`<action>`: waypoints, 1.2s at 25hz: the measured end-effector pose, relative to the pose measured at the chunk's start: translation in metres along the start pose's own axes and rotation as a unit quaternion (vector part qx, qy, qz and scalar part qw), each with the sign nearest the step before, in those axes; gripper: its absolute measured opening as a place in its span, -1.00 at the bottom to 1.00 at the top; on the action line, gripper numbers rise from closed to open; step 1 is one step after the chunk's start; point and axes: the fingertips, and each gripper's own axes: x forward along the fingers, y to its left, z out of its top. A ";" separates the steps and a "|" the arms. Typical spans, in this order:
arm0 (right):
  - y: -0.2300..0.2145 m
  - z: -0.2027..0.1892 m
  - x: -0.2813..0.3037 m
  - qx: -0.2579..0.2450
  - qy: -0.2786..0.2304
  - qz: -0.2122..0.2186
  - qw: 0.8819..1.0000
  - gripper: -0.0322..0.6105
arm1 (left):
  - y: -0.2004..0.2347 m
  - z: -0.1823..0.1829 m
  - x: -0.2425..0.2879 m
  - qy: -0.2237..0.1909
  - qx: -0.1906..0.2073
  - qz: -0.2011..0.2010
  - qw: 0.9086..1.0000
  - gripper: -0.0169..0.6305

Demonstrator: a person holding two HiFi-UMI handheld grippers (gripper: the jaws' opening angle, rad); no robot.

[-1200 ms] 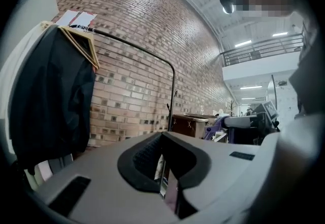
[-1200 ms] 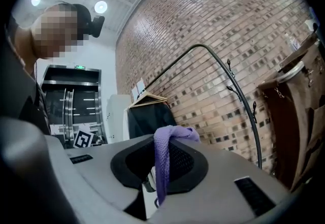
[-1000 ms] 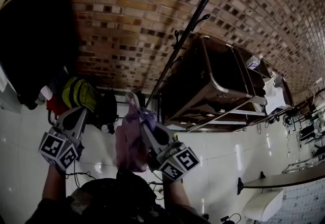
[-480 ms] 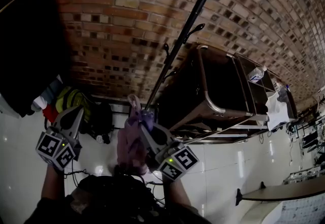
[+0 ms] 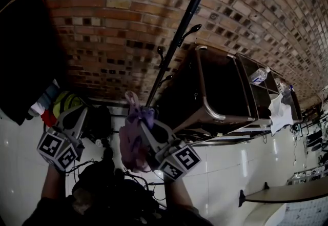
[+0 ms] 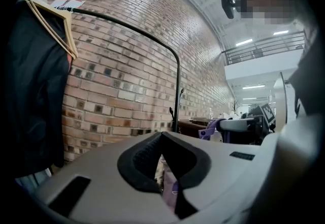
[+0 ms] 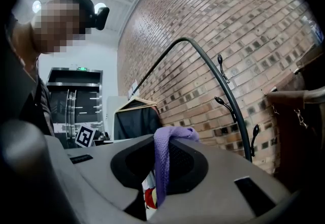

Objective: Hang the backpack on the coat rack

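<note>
A pink and purple backpack (image 5: 131, 143) hangs from its purple top loop (image 5: 139, 116). My right gripper (image 5: 137, 109) is shut on that loop, which drapes over the jaws in the right gripper view as a purple strap (image 7: 163, 159). My left gripper (image 5: 77, 115) is level beside it on the left. Its jaws look shut, with a pale pink and purple piece of the backpack (image 6: 170, 187) pinched low between them. The black coat rack (image 5: 177, 45) rises ahead against the brick wall, with curved hooks (image 5: 192, 29) on its pole. It also shows as a coat rack (image 6: 177, 96) and coat rack (image 7: 226, 91).
A dark coat on a wooden hanger (image 5: 23, 40) hangs at the left. A brown leather piece of furniture with a metal frame (image 5: 215, 86) stands right of the rack, with a bottle (image 5: 259, 74) behind it. A yellow-green bag (image 5: 64, 102) lies by the wall.
Both grippers and the backpack have come nearer to the brick wall and the rack. The grips look the same.
</note>
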 end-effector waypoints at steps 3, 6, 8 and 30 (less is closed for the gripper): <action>-0.012 0.006 0.011 -0.009 -0.004 -0.004 1.000 -0.73 | 0.007 0.009 0.019 -0.007 0.001 -0.011 1.000 -0.91; -0.021 0.003 0.027 -0.010 0.001 -0.007 1.000 -0.73 | 0.021 0.009 0.041 -0.006 0.006 -0.020 1.000 -0.91; -0.033 0.002 0.038 -0.013 -0.004 -0.018 1.000 -0.73 | 0.031 0.008 0.058 -0.004 0.003 -0.030 1.000 -0.91; -0.118 0.084 0.162 -0.076 -0.030 -0.045 0.996 -0.74 | 0.112 0.033 0.205 -0.006 -0.006 -0.109 0.994 -0.91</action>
